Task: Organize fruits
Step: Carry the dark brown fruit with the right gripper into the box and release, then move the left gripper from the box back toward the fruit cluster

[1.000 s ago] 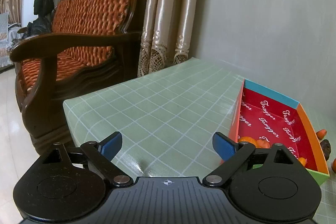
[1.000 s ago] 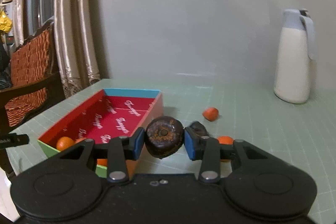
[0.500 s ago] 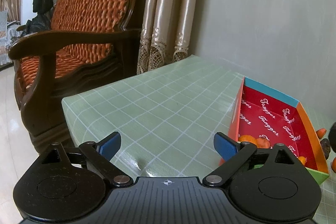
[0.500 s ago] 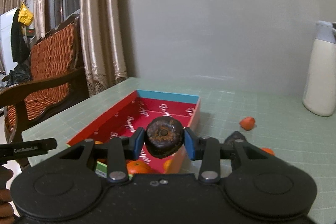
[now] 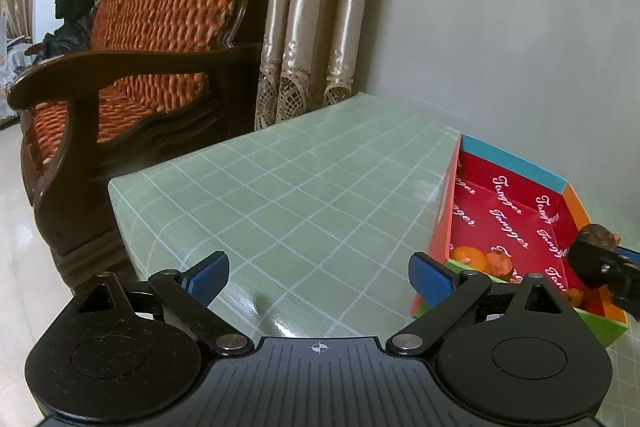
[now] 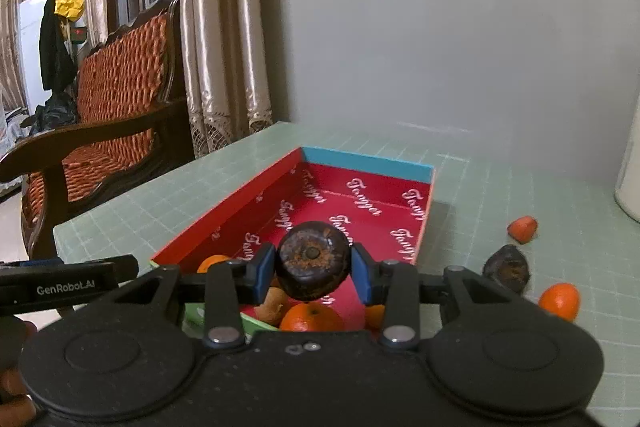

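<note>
The right gripper holds a dark brown round fruit between its blue pads, above the near end of the long red cardboard box. Under it lie orange tangerines, partly hidden by the gripper body. The left gripper is wide open over the green checked tablecloth. Farther right, another dark fruit and two orange fruits lie on the cloth; a white jug is cut off
</note>
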`<state>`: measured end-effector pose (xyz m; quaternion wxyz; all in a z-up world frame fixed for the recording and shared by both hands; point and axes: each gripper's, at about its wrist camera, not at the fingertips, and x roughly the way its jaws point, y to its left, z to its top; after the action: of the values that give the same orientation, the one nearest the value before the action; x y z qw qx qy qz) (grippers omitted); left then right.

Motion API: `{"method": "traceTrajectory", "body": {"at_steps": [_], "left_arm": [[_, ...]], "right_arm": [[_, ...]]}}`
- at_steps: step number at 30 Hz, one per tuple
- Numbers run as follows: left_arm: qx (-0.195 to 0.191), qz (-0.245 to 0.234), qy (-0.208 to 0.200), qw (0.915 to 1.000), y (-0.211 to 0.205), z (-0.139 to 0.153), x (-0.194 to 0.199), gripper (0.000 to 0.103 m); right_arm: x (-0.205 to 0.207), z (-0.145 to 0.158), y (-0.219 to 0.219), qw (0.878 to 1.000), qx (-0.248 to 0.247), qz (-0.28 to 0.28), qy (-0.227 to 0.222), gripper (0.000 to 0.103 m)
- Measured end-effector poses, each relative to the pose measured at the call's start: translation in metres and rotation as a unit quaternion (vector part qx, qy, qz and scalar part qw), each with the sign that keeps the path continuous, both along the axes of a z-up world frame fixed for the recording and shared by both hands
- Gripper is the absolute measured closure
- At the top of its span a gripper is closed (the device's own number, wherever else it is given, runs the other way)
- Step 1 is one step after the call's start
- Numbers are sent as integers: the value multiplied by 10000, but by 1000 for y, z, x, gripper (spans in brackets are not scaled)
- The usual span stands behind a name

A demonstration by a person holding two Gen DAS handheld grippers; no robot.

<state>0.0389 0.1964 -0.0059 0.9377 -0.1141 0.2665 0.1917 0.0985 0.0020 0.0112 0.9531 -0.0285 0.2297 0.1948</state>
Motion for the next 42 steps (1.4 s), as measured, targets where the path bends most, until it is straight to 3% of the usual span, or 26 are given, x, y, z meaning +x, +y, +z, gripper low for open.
{"method": "traceTrajectory", "body": {"at_steps": [13, 17, 22, 32, 42], "left_arm": [[-30, 2, -6, 10000, -1, -1, 1, 6], [-18, -3, -8, 10000, -1, -1, 1, 6], [-12, -16, -17, 10000, -2, 2, 0, 6], [175, -16, -25, 9998, -17, 2, 2, 6], [495, 253, -146, 9983, -28, 8, 1, 6]], "right_arm": [[-1, -2, 11, 9999, -103, 91, 44, 59], [-7, 3, 6, 9999, -18, 53, -92, 45], [-9, 9, -1, 9998, -63, -101, -141, 40], [-17, 18, -35, 9945, -427, -904, -297, 27], [-12, -4, -102, 9855, -401, -1648, -59, 27]]}}
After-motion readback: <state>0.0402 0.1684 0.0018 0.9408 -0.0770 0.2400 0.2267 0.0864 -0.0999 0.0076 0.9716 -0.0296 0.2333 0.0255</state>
